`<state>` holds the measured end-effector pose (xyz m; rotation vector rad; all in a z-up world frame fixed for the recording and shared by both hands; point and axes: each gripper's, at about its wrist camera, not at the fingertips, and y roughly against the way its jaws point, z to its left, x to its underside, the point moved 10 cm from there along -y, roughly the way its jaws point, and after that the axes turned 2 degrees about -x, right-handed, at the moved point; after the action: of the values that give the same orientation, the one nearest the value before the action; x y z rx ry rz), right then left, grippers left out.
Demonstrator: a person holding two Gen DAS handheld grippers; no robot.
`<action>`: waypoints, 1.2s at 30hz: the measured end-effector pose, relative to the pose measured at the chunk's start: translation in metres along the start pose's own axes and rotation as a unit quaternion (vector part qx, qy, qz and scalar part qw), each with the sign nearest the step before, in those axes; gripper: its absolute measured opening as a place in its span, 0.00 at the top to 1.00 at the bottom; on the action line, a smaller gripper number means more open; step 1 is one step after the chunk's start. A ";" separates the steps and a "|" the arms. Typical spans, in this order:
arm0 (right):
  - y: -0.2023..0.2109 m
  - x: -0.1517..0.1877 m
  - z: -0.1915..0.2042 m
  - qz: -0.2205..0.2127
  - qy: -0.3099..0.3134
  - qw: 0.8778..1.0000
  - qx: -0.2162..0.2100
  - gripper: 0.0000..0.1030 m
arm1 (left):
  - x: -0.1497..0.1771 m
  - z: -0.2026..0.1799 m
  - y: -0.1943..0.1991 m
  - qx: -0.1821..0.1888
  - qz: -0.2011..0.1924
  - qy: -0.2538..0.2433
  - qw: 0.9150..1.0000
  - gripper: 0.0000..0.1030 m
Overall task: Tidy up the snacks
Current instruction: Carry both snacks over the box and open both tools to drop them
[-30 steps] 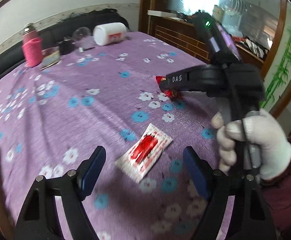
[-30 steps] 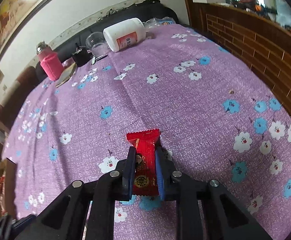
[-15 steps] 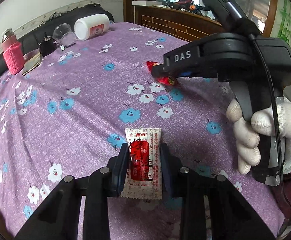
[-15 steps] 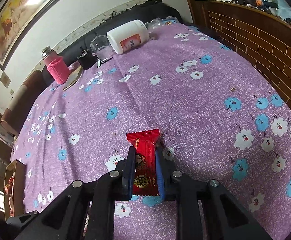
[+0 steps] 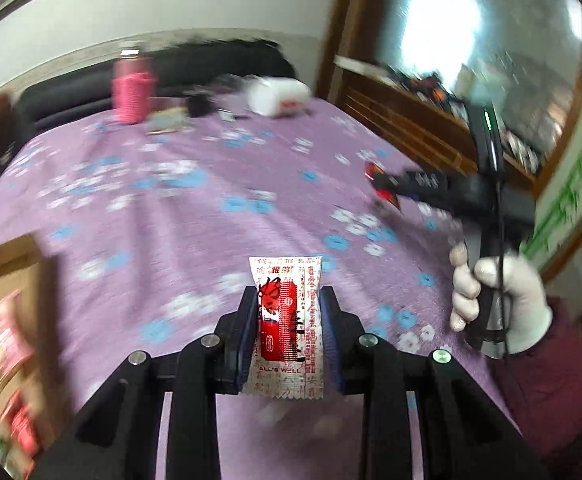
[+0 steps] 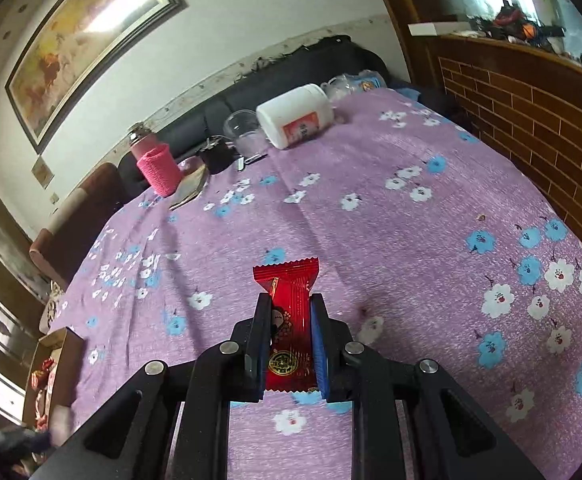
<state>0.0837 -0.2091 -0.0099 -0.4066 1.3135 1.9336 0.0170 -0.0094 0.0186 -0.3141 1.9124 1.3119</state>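
My left gripper [image 5: 287, 332] is shut on a white and red snack packet [image 5: 287, 320] and holds it above the purple flowered tablecloth [image 5: 195, 216]. My right gripper [image 6: 290, 332] is shut on a red candy packet [image 6: 289, 320], also above the cloth. In the left wrist view the right gripper [image 5: 383, 184] shows at the right, held by a white-gloved hand [image 5: 499, 304], with the red packet at its tip. A cardboard box [image 5: 7, 320] with several red snacks stands at the left table edge; it also shows in the right wrist view [image 6: 51, 368].
At the far end of the table stand a pink bottle [image 6: 157, 164], a lying white jar [image 6: 295, 114], a clear cup [image 6: 243, 128], a small black object [image 6: 215, 156] and a booklet [image 6: 189, 192]. A brick-pattern wooden wall [image 6: 531, 120] runs along the right.
My left gripper closed on the white and red packet, lifted it and swung left, so the cardboard box came into view. My right gripper kept hold of the red packet and rose a little.
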 end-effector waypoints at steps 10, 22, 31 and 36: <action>0.020 0.031 0.066 -0.008 0.053 0.999 0.001 0.82 | 0.067 0.181 0.121 -0.147 -0.041 0.164 0.975 0.71; 0.042 0.166 0.312 0.123 0.193 0.950 -0.212 0.80 | 0.134 0.263 0.145 -0.203 -0.030 0.248 0.947 0.71; 0.011 0.241 0.373 0.191 0.244 0.926 -0.217 0.80 | 0.140 0.272 0.142 -0.213 -0.035 0.255 0.943 0.70; -0.003 0.249 0.376 0.184 0.263 0.929 -0.182 0.77 | 0.137 0.274 0.151 -0.220 -0.055 0.257 0.939 0.46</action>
<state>-0.0259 0.2282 -0.0090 -0.9788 1.4272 2.5130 -0.0370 0.3250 -0.0215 -1.0656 1.9467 1.6939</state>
